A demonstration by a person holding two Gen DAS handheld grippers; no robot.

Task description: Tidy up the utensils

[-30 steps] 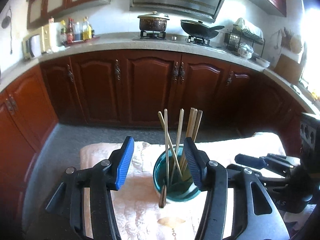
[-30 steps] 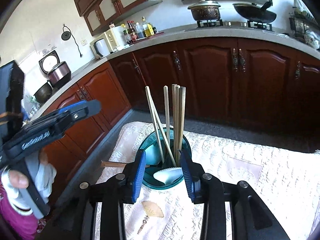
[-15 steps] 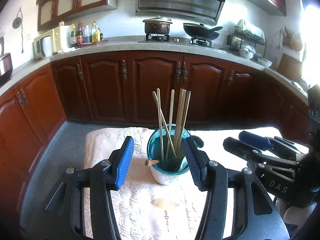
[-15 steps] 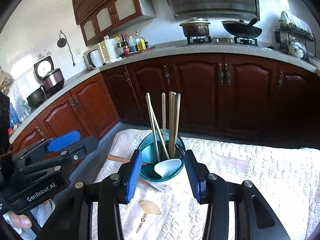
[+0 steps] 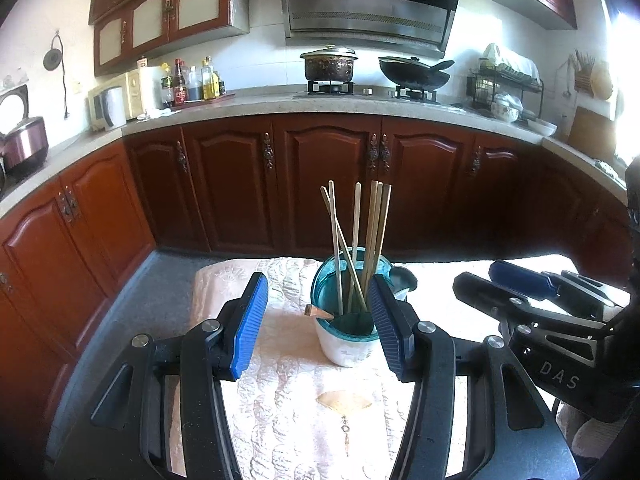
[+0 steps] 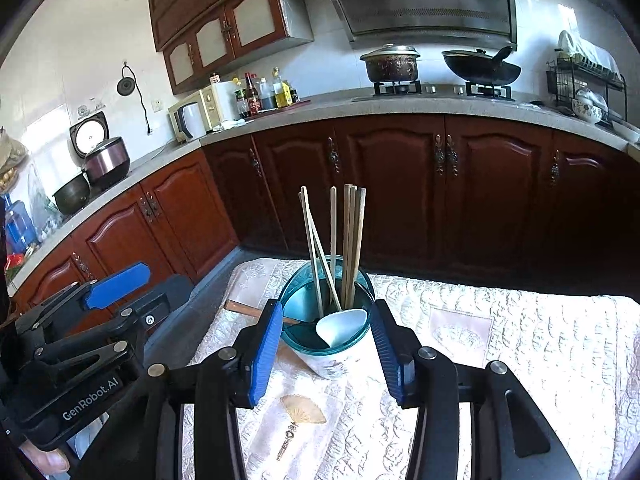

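Note:
A white holder with a teal rim (image 5: 348,344) (image 6: 340,364) stands on the pale embroidered tablecloth (image 5: 280,360). Several wooden chopsticks (image 5: 376,232) (image 6: 352,240) stand upright in it. A white spoon (image 6: 342,326) rests inside, and a brown wooden handle (image 5: 316,312) (image 6: 240,308) pokes out over the rim. My left gripper (image 5: 317,280) (image 6: 164,280) is open, short of the holder, with nothing held. My right gripper (image 6: 328,304) (image 5: 478,276) is also open, its blue pads either side of the holder's near rim without touching it.
Dark wooden cabinets (image 5: 328,184) run under a pale counter (image 6: 360,108) behind the table. A pot (image 5: 329,64) and a wok (image 5: 412,70) sit on the hob. The grey floor (image 5: 168,276) lies left of the cloth's edge. A fan motif (image 6: 304,408) marks the cloth.
Both grippers have drawn back from the holder, which now looks smaller and farther off. The right jaws have widened a little. Holder and utensils have stayed in place.

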